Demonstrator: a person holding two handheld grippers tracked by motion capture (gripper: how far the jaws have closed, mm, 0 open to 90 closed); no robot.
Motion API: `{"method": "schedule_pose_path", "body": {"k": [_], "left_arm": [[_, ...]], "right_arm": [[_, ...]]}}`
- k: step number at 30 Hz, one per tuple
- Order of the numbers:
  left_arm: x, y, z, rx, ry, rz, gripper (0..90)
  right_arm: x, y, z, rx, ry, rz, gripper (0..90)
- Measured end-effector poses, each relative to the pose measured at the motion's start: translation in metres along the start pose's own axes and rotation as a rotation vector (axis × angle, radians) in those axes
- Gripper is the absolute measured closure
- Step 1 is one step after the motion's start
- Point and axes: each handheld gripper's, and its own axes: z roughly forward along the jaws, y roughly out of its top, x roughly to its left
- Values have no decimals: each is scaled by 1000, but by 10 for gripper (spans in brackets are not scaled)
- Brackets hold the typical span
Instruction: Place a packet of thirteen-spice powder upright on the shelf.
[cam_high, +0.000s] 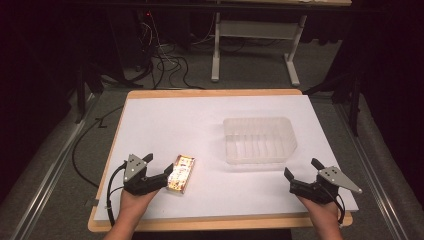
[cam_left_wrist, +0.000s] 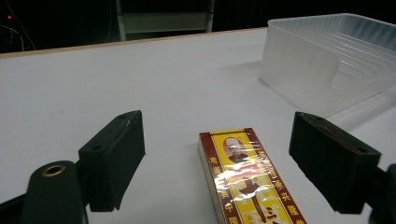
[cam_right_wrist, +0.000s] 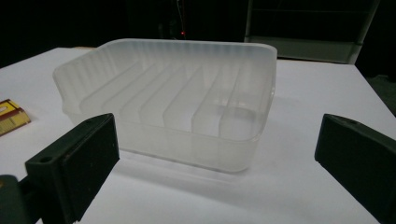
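A flat red-and-yellow box (cam_high: 181, 173) wrapped in shiny film lies on the white table (cam_high: 200, 125), near the front left. My left gripper (cam_high: 159, 167) is open, and the box (cam_left_wrist: 247, 179) lies between its wide jaws without either pad touching it. A clear ribbed plastic tray (cam_high: 260, 140) stands empty right of the middle. At the front right my right gripper (cam_high: 301, 169) is open too, pointing at the tray (cam_right_wrist: 173, 100) from a short way off, nothing between its jaws. A corner of the box (cam_right_wrist: 11, 116) lies at the left edge of the right gripper view.
The white sheet rests on a wooden tabletop whose edge (cam_high: 210, 224) runs along the front. Beyond the far edge stand a white table frame (cam_high: 255, 47) and loose cables (cam_high: 165, 62) on a dark floor.
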Motion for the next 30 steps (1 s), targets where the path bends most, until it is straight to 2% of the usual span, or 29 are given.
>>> {"method": "schedule_pose_path", "body": {"k": [4,11,15,16,18,21,22,23,24,25,26,27,29,30], "left_arm": [[2,0,-1,-5,2,-3,191],[2,2,1,-4,-7,-18,196],[0,4,2,-3,-26,-25,217],[0,5,2,-5,-47,-47,241],[-1,6,2,-9,-59,-62,291],[-2,6,2,-2,-80,-65,380],[-6,5,2,-3,-87,-45,421],[-6,5,2,-3,-87,-45,451],[-8,5,3,-4,-87,-23,451],[-11,5,4,5,-97,-7,507],[-11,5,4,5,-97,-7,536],[-13,5,5,24,-115,0,536],[-19,3,8,57,-153,13,651],[-24,2,9,74,-162,34,705]], "right_arm": [[1,-2,3,20,3,-9,1],[1,-4,0,23,-1,-13,1],[0,-5,-1,21,-2,-25,2],[0,-6,0,26,0,-17,4],[-1,-5,1,27,8,-13,7],[0,-4,0,24,7,-13,10],[0,-5,0,21,12,-19,12],[0,-5,0,21,12,-19,12],[0,-5,-1,22,15,-21,12],[1,-5,-2,22,13,-24,16],[1,-5,-2,22,13,-24,16],[1,-4,-2,20,11,-25,18],[-1,-4,-2,16,12,-24,23],[-1,-4,-1,19,11,-24,25]]}}
